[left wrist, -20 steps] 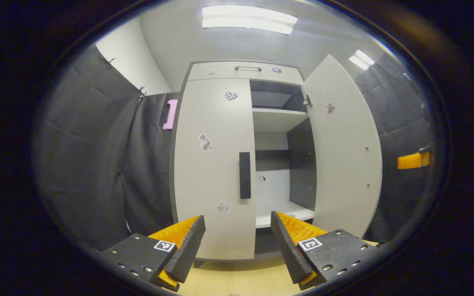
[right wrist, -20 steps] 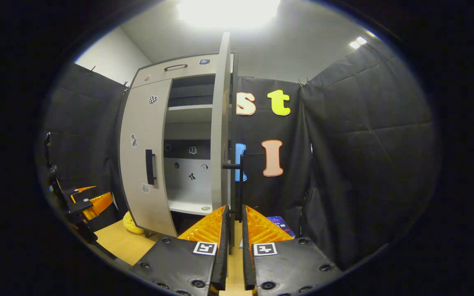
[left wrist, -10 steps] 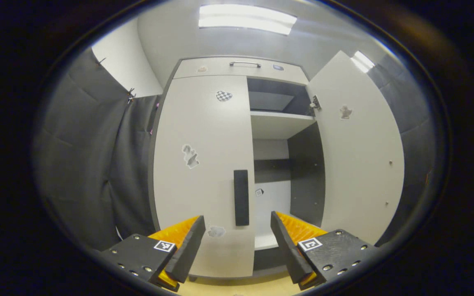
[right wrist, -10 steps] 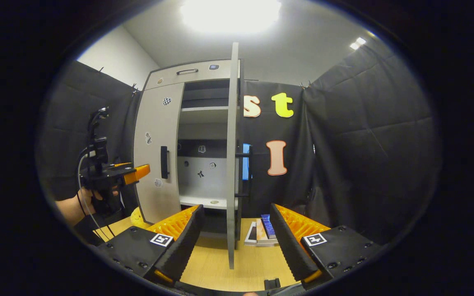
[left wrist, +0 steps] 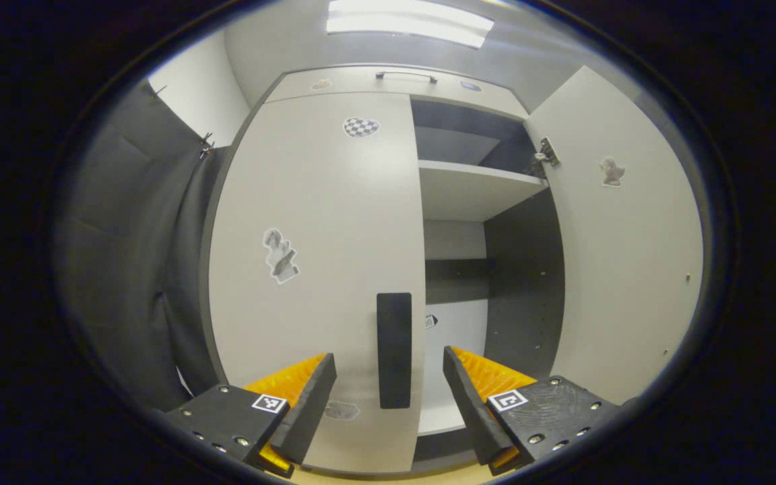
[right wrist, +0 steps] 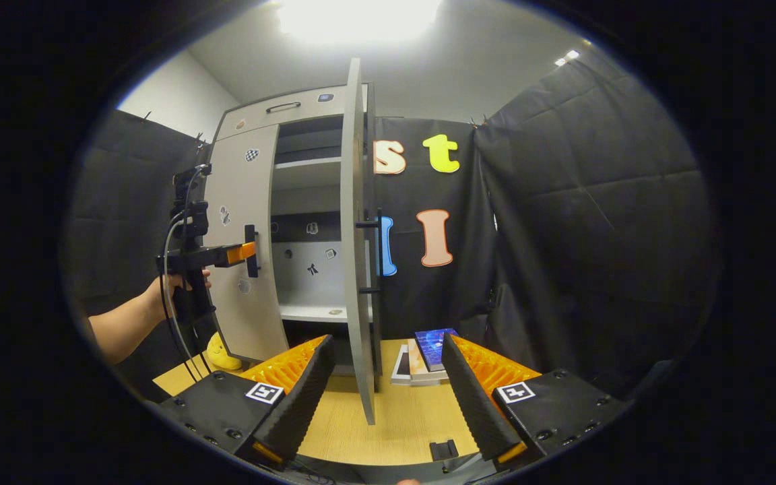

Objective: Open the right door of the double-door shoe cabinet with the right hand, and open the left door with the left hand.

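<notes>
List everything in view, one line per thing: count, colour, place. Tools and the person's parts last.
Shoe cabinet: one, pale grey, against the booth wall.
Left door: one, pale grey, closed.
Left door handle: one, black, between the left tool's fingers.
Right door: one, pale grey, swung open.
Yellow object: one, on the floor by the cabinet.
Books: a small stack, on the floor.
Left tool: open.
Right tool: open.
Hand: one, holding the left tool.
</notes>
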Motion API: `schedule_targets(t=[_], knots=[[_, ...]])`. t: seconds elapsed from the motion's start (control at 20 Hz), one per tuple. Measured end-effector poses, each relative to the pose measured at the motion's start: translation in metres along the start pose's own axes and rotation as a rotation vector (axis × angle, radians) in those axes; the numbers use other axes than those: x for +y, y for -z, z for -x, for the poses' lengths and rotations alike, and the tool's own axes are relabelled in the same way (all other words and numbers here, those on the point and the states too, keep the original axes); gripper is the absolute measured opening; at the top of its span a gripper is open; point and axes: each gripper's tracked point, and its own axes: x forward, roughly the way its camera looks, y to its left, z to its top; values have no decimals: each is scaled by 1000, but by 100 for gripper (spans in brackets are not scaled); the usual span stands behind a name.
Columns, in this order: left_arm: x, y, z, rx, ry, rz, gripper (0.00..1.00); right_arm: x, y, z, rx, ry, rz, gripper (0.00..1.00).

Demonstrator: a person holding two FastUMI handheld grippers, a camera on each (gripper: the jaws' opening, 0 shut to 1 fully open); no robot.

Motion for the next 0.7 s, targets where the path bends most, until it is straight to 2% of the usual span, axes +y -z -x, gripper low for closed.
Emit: schedule_targets(t=[0.35, 0.45, 0.6, 0.65, 0.7], knots=[[4, 24, -35, 78, -15, 0, 92, -3, 10, -2, 26, 8, -23, 98], [6, 28, -40, 90, -17, -1, 73, -3, 10, -2, 31, -1, -28, 98], [9, 30, -44, 91, -39, -18, 74, -7, 11, -1, 39, 3, -20, 98], [8, 28, -46, 76, -38, -19, 70, -7, 10, -1, 39, 5, -15, 98], [6, 28, -44, 75, -33, -13, 57, -7, 10, 0, 38, 5, -6, 98]])
